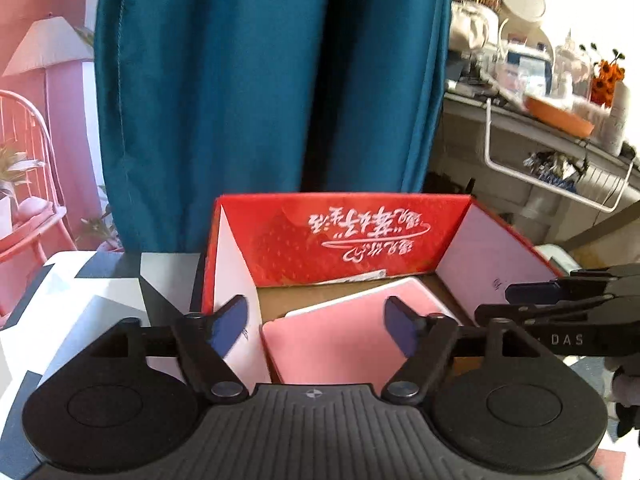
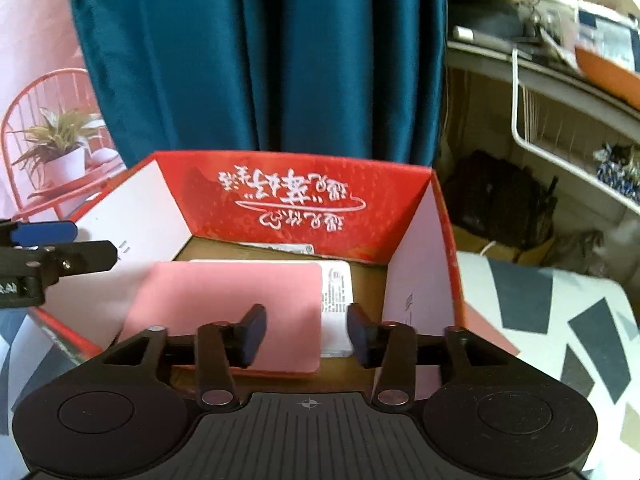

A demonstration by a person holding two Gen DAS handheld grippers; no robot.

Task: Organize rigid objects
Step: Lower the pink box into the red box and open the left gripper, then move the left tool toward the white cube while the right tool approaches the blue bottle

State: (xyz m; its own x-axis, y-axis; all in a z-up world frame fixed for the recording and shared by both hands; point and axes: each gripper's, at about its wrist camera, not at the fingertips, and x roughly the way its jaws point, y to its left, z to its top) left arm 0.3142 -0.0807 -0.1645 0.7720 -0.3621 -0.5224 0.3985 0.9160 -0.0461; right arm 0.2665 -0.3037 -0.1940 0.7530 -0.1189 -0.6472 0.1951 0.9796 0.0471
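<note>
Over red box [image 1: 340, 236], left gripper [image 1: 316, 326] wide, right gripper [image 2: 306, 334] half-open, both empty

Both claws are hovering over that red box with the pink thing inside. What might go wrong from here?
1. The pink flat item lies askew on a white flat item; it may slide if nudged.
2. The left gripper sits close to the red box's white left flap; it might snag it.
3. The right gripper and the left one work close together, both open and empty, and might bump each other.
</note>
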